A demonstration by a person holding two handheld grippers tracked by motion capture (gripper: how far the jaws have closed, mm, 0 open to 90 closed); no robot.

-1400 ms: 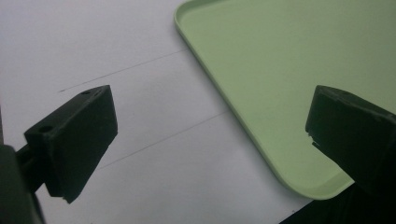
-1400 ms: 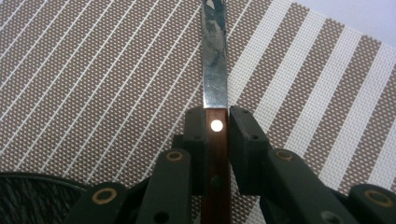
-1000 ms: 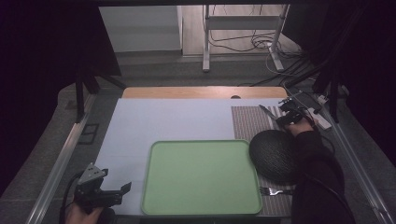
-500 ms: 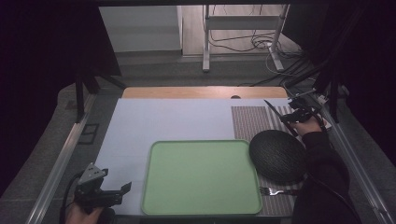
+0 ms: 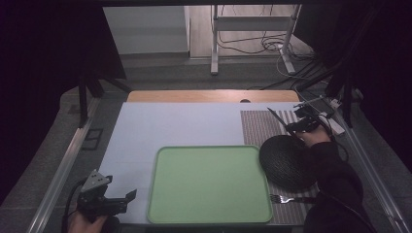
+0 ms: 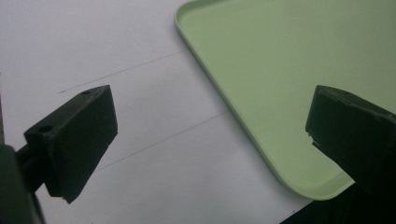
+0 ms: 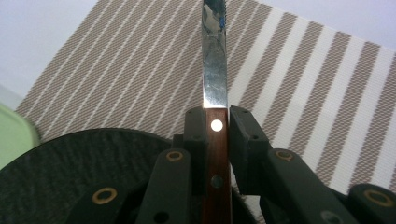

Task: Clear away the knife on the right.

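1. Now the right gripper [image 7: 217,125] clamps a knife [image 7: 214,56] by its wooden handle, raised above the striped mat [image 5: 255,127].
2. Left gripper [image 6: 210,140] hangs wide open, holding nothing, beside the green tray [image 5: 209,182].
3. Probably best to lower the knife level and release once it rests.

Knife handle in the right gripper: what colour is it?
Reddish-brown wood with pale rivets, clearest in the right gripper view: knife handle clamped in the right gripper.

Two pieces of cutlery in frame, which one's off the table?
The knife: the right gripper is shut on its wooden handle, blade out over the striped placemat. The fork lies flat on the placemat's near edge, untouched.
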